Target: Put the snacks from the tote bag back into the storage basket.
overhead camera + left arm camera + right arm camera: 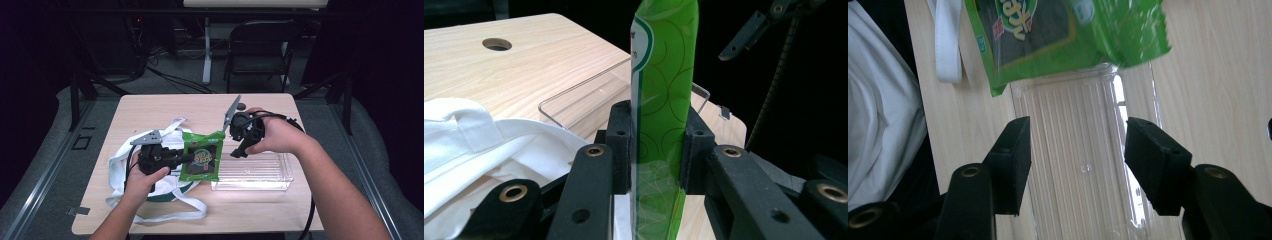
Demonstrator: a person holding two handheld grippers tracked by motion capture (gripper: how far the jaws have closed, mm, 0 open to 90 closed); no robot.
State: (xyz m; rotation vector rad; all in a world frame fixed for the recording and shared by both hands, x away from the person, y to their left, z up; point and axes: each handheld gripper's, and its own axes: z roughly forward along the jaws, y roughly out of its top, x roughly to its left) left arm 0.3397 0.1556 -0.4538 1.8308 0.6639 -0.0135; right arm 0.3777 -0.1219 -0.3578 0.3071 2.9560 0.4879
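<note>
Left gripper [172,159]: jaws clamped on the left edge of a green snack packet [202,156], seen edge-on between the black pads [620,145] in the left gripper view; held at about 9 o'clock of the packet in the high view. Right gripper [238,150]: jaws wide apart with nothing between them, hovering over the clear plastic tray [270,175], at roughly 2 o'clock of the packet and just clear of its right edge. Green snack packet: flat pouch with a dark panel and printed label, lifted off the wooden table [150,107], lying between the two grippers, its right part over the tray's left end; in the right gripper view it sits at 12 o'clock above the parted jaws. Clear plastic tray: ribbed base, rectangular, at 4 o'clock of the packet. White cloth bag [120,170]: crumpled with loose straps, under the left hand [142,182], at 8 o'clock of the packet.
</note>
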